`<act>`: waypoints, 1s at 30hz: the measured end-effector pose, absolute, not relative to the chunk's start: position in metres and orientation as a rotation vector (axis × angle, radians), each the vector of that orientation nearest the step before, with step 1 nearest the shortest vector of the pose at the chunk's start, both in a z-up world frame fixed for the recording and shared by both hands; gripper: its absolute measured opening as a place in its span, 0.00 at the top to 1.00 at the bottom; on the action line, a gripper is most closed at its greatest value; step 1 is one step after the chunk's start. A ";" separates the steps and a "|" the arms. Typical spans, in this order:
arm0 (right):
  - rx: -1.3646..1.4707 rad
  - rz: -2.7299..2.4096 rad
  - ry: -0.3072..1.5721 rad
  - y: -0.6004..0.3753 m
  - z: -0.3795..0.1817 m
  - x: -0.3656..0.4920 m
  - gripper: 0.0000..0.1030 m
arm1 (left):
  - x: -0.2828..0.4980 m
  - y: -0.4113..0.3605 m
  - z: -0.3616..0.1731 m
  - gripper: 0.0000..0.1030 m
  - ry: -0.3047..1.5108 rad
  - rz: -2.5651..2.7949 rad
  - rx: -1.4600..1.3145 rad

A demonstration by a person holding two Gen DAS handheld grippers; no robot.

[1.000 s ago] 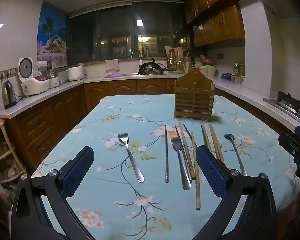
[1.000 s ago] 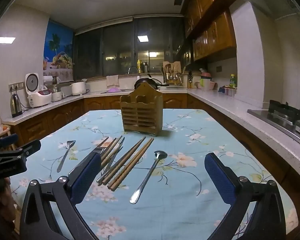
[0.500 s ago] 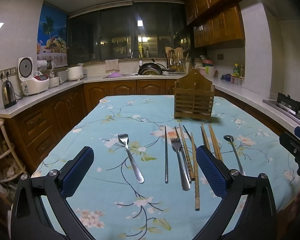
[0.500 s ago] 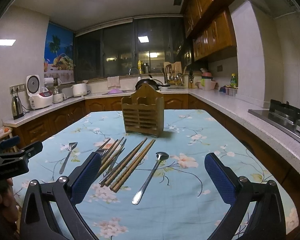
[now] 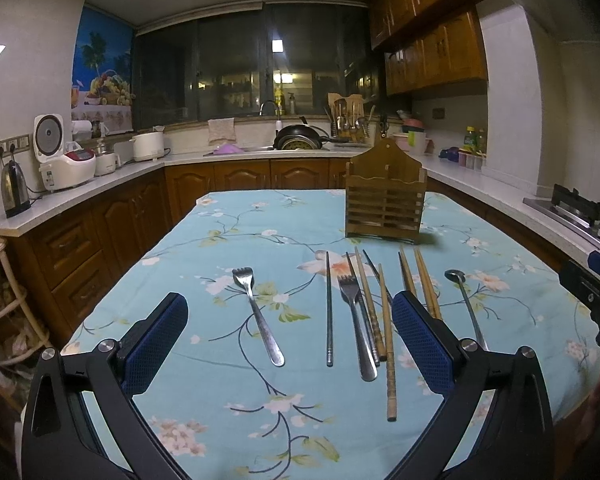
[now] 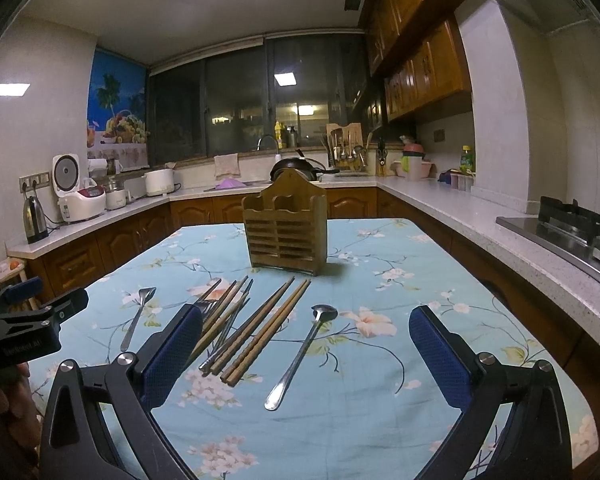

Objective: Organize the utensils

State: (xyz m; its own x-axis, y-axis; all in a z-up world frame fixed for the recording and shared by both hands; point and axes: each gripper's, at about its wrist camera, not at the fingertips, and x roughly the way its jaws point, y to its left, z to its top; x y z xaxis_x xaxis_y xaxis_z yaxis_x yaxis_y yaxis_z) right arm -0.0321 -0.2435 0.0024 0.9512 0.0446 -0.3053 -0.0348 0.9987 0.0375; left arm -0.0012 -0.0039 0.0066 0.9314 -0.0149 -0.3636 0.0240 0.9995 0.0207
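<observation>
Dim kitchen light fell over wooden cabinets and a pale counter running round three walls, and ahead of me lay the table (image 5: 260, 420) under its blue flowered cloth. Toward the far end stood the wooden utensil holder (image 5: 385, 200), upright, slatted, with two compartments at the top as seen from the right wrist camera (image 6: 286, 228). All the cutlery lay flat on the cloth on the near side of it. Farthest left was a lone fork (image 5: 256, 312), well apart from the rest. Right of it lay a single metal chopstick (image 5: 329, 312), then a second fork (image 5: 354, 320) just beside a loose cluster of wooden chopsticks (image 5: 384, 320), some crossing one another. Another pair of wooden chopsticks (image 5: 424, 284) lay farther right, and beyond those the spoon (image 5: 464, 304), its bowl pointing toward the holder. My left gripper (image 5: 290, 336) hung above the near part of the table, jaws spread wide and holding nothing, the lone fork and the metal chopstick showing in the gap between them. My right gripper (image 6: 306, 354) was likewise released and empty, with the spoon (image 6: 304, 352) and the chopstick pair (image 6: 268, 332) framed between its blue pads (image 6: 440, 360). Each gripper appeared at the edge of the other's view.
</observation>
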 end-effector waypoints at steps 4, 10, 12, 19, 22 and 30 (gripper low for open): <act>0.032 0.039 0.312 -0.244 0.003 -0.032 0.00 | 0.000 -0.006 0.007 0.00 0.373 -0.023 0.025; 0.033 0.040 0.311 -0.244 0.003 -0.033 0.00 | 0.002 -0.006 0.007 0.00 0.374 -0.021 0.022; 0.033 0.042 0.312 -0.244 0.003 -0.032 0.00 | 0.002 -0.007 0.007 0.00 0.374 -0.020 0.022; 0.035 0.042 0.312 -0.243 0.003 -0.031 0.00 | 0.002 -0.006 0.007 0.00 0.373 -0.020 0.022; 0.036 0.043 0.313 -0.243 0.002 -0.031 0.00 | 0.003 -0.006 0.006 0.00 0.376 -0.024 0.019; 0.057 0.057 0.335 -0.239 0.008 -0.028 0.00 | 0.017 -0.004 0.006 0.00 0.431 -0.051 -0.001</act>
State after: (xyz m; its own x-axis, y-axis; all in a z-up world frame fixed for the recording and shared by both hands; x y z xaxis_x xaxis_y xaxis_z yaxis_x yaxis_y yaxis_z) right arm -0.0275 -0.2394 0.0078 0.9430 0.0651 -0.3265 -0.0463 0.9968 0.0650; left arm 0.0167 -0.0043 0.0064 0.9071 -0.0498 -0.4180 0.0492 0.9987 -0.0122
